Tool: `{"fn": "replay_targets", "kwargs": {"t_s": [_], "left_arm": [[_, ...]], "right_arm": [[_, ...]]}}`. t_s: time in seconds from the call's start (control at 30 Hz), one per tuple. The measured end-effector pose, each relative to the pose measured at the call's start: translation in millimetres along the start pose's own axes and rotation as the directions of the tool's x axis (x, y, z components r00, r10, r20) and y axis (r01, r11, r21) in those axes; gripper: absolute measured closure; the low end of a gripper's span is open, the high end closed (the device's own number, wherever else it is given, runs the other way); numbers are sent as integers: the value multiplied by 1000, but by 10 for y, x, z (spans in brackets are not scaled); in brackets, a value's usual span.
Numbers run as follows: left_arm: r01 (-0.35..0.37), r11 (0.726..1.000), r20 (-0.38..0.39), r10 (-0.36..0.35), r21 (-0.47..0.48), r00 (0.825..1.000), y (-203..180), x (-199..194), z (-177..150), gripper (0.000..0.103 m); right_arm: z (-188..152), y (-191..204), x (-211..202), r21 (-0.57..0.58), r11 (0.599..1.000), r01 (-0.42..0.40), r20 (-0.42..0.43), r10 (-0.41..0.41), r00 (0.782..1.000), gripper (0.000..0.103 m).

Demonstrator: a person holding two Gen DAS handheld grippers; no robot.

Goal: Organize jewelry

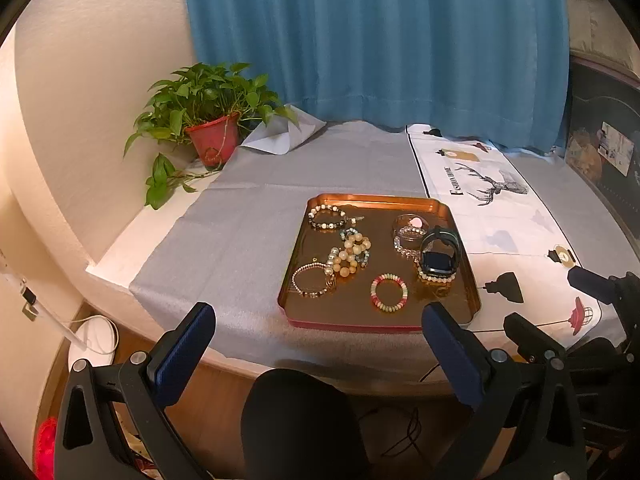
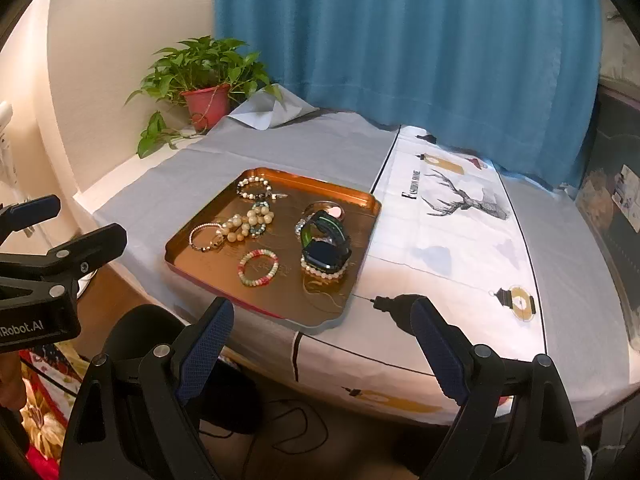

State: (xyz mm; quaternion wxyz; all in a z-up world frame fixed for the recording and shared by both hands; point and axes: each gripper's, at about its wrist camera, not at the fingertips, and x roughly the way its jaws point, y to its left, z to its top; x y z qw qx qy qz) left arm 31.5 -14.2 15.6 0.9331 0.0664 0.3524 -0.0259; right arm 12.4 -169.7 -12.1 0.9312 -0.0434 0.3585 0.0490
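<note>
A copper tray (image 1: 400, 201) (image 2: 208, 304) near the table's front edge holds several bead bracelets. A pink and green bracelet (image 1: 389, 293) (image 2: 258, 268) lies nearest me, and a cluster of cream beads (image 1: 350, 254) (image 2: 246, 222) sits left of centre. At the tray's right a dark smartwatch (image 1: 438, 254) (image 2: 326, 246) rests on bracelets beside a small glass dish (image 1: 410, 226). My left gripper (image 1: 316, 322) hangs open in front of the tray, nothing between its fingers. My right gripper (image 2: 322, 318) is open too, short of the tray's front right corner.
A potted plant in a red pot (image 1: 212, 142) (image 2: 206, 104) stands at the back left by a blue curtain (image 1: 376, 40). A white cloth with a deer print (image 2: 460, 200) covers the table's right side. A dark chair back (image 1: 300, 424) is below the table edge.
</note>
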Motion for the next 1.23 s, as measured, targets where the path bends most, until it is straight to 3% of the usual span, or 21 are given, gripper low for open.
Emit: {"fn": "replay_targets", "kwargs": {"t_s": [1.23], "left_arm": [[-37,999,0,37,17,999,114,38,-56,0]], "right_arm": [[48,52,-3,-16,1000,-12,-9,11,1000,13]]}}
